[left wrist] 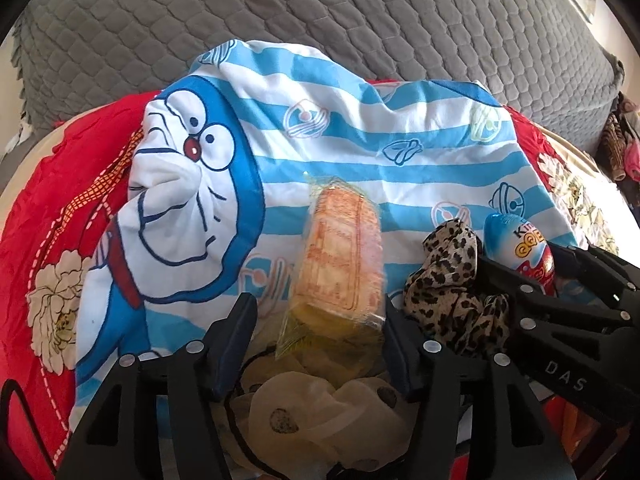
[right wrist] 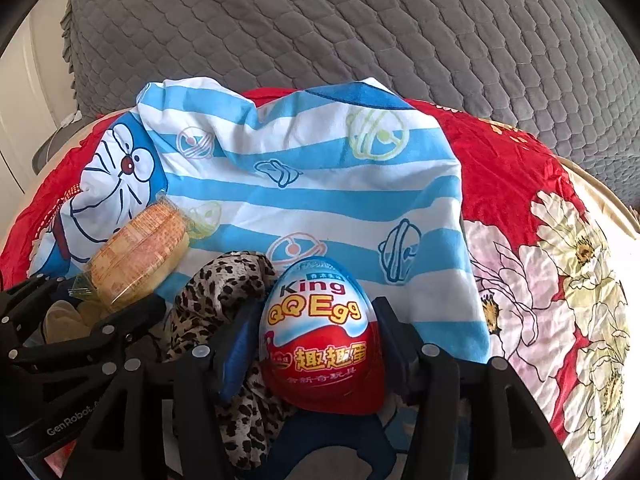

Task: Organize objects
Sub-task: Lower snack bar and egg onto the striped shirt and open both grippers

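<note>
A snack packet (left wrist: 340, 264) in clear orange-printed wrap lies between the fingers of my left gripper (left wrist: 320, 304). Its right side is against the right finger and a gap shows at the left finger, so this gripper is open. A red and blue King QQ Egg (right wrist: 320, 332) sits between the pads of my right gripper (right wrist: 316, 306), which is shut on it at both sides. The egg (left wrist: 520, 248) also shows at the right of the left wrist view. A leopard-print fabric piece (right wrist: 224, 292) lies bunched between the two grippers.
Everything rests on a blue-and-white striped cartoon cloth (left wrist: 340, 120) spread over a red floral bedspread (right wrist: 520, 184). A grey quilted cover (right wrist: 360, 20) lies behind. Cream spotted fabric (left wrist: 320, 408) sits under the left gripper. Crumpled clothes (left wrist: 620, 140) lie far right.
</note>
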Demonstrator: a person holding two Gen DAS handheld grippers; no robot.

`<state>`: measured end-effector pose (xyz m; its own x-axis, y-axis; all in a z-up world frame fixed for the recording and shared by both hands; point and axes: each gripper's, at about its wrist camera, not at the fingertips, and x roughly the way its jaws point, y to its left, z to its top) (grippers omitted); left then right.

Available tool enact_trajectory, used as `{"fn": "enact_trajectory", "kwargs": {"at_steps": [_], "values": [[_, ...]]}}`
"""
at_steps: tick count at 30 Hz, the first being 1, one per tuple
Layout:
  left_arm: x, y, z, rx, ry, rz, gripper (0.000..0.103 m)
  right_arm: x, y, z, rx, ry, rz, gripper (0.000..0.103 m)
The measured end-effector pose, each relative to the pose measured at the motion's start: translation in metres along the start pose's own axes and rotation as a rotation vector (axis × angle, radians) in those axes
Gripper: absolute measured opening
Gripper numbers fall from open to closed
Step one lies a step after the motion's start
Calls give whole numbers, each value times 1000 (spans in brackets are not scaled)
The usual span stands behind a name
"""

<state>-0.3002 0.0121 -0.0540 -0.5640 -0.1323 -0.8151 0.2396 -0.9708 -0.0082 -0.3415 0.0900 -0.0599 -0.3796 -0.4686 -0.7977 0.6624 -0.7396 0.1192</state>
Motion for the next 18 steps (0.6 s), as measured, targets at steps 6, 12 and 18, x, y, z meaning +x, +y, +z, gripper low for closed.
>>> {"fn": "enact_trajectory", "kwargs": {"at_steps": [6,12,18], "values": [[-4,1,-2,2,-2,6,67,-4,0,0,-3,9,-6,62],[-17,10,-4,-14,-17,5,71,-11,-3,2,5,4,-8,63],[-27,11,-4,-18,-30,4,74,-20,-6,4,7,-6,-11,63]]}}
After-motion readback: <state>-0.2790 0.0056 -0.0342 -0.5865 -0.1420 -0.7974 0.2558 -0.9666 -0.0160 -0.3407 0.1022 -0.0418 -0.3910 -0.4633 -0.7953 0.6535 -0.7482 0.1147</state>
